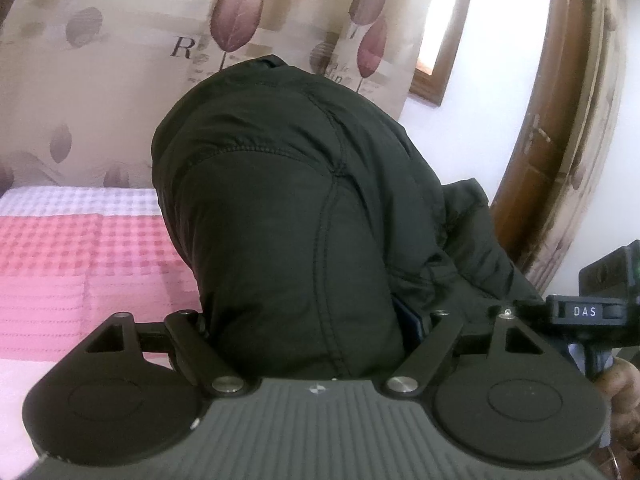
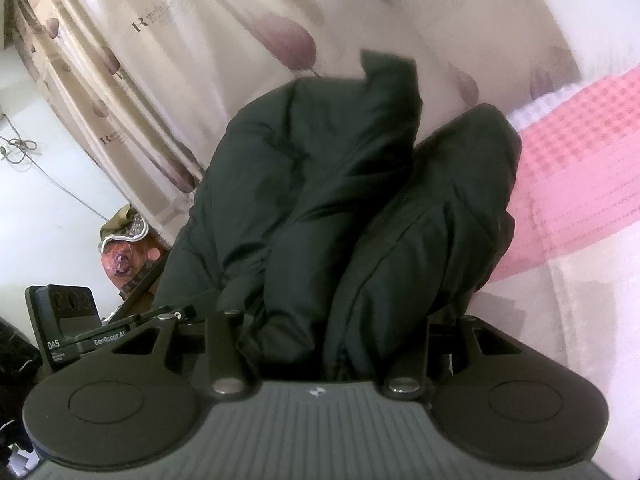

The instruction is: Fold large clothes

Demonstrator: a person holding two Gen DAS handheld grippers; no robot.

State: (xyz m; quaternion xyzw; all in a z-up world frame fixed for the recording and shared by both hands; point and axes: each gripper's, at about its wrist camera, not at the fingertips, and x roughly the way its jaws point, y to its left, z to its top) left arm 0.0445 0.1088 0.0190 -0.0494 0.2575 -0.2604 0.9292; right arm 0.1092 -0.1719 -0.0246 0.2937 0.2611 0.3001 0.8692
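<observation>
A black padded jacket (image 1: 280,200) bulges up between the jaws of my left gripper (image 1: 308,320) and hides both fingers. It is lifted off the bed and fills the middle of the left wrist view. In the right wrist view the same jacket (image 2: 312,168) rises in two thick folds from my right gripper (image 2: 320,320). That gripper is clamped on the bunched fabric, and its fingers are buried in it too. The two grippers are close side by side, each holding part of the jacket.
A pink and white waffle blanket (image 1: 80,264) covers the bed (image 2: 580,152) below the jacket. A leaf-print curtain (image 1: 120,60) hangs behind, with a wooden door frame (image 1: 560,120) to the right. A hand (image 1: 620,392) holds the other gripper's body (image 1: 592,312). Cluttered bags (image 2: 124,248) lie beside the bed.
</observation>
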